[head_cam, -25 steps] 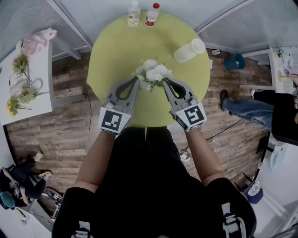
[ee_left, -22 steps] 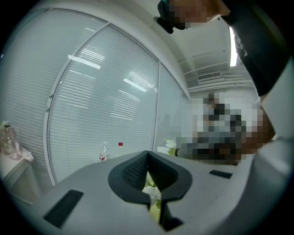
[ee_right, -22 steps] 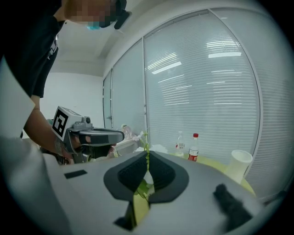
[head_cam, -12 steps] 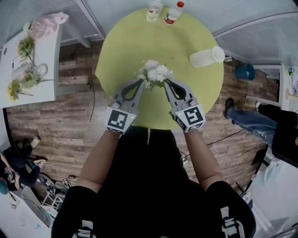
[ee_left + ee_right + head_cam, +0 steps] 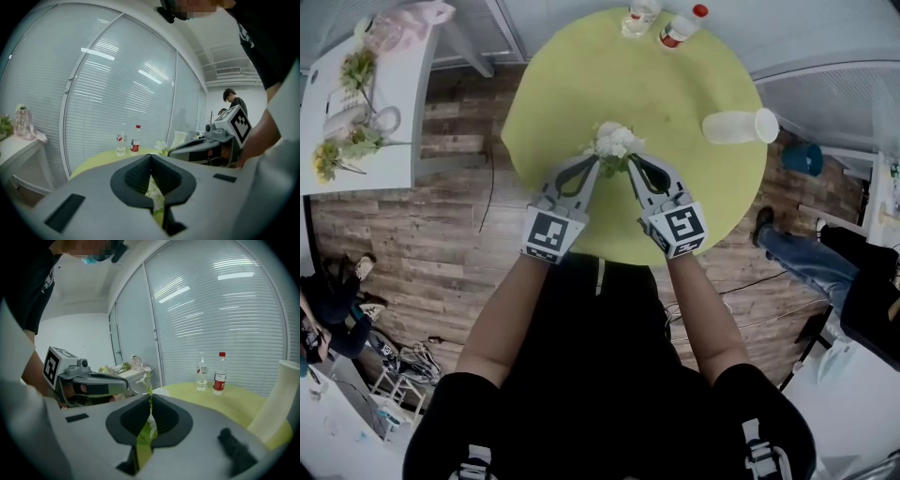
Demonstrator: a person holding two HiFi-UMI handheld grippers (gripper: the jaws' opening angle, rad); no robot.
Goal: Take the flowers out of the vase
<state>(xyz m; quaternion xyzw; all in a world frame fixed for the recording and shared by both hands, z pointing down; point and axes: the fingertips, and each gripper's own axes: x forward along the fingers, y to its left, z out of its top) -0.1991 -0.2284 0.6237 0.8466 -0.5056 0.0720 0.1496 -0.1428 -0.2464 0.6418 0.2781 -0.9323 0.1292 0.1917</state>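
Observation:
A small bunch of white flowers with green stems hangs over the round green table, between my two grippers. My left gripper is shut on the stems from the left; a pale leaf shows between its jaws. From the right, my right gripper is shut on the same bunch, with a stem rising out of its tips. The white vase lies on its side at the table's right edge, away from the flowers. It also shows in the right gripper view as the vase.
Two water bottles stand at the table's far edge. A white side table at the left carries more flowers and glass vases. A seated person's legs are on the floor to the right.
Both grippers have come down toward the table with the flowers held between them, and moved closer together. The vase has not moved on the table.

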